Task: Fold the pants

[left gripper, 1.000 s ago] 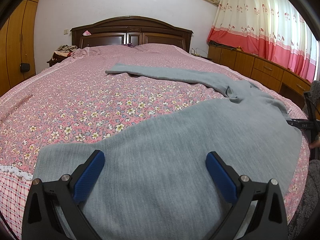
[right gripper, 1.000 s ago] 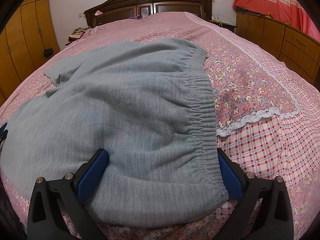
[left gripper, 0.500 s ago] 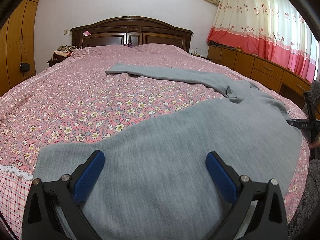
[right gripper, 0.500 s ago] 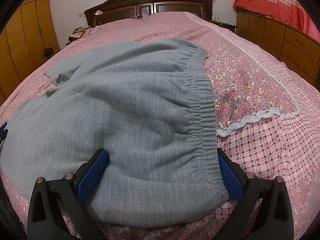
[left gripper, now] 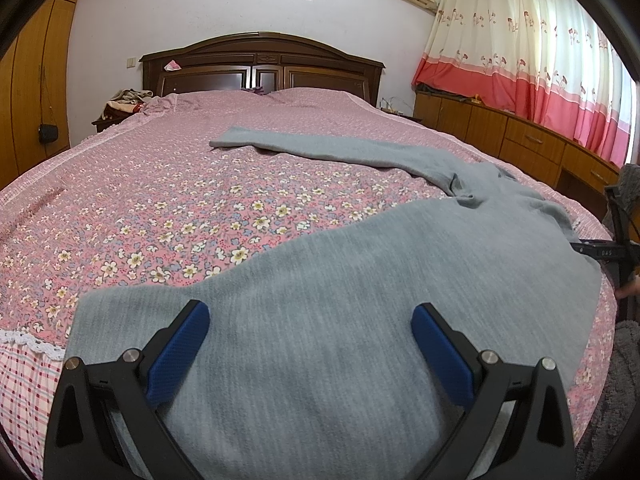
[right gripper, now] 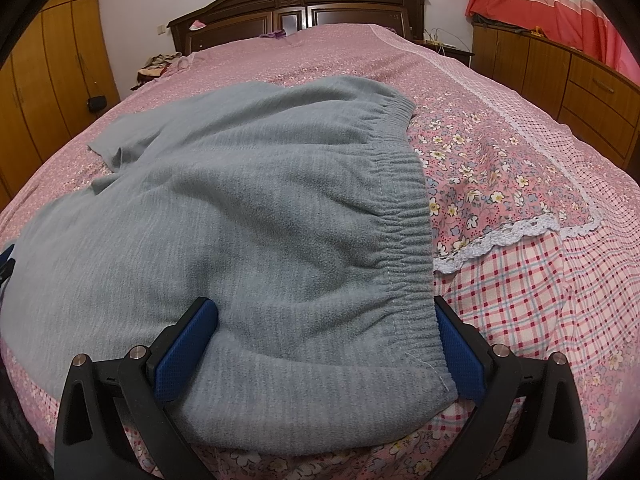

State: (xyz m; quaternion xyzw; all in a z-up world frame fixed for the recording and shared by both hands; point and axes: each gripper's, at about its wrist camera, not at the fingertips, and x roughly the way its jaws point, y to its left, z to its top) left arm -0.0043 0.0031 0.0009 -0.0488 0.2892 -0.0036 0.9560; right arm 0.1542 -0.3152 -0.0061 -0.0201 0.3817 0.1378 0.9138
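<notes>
Comparing with a second ago, we find nothing moved: grey pants lie spread on the bed; left gripper and right gripper stay spread wide over them.

A home bedroom: a wide bed with carved headboard, curtains and wardrobes.

Soft daylight came through the curtains at right; shadows were faint, no glare showed, edges bowed with dark fisheye corners, and focus stayed fairly sharp
</notes>
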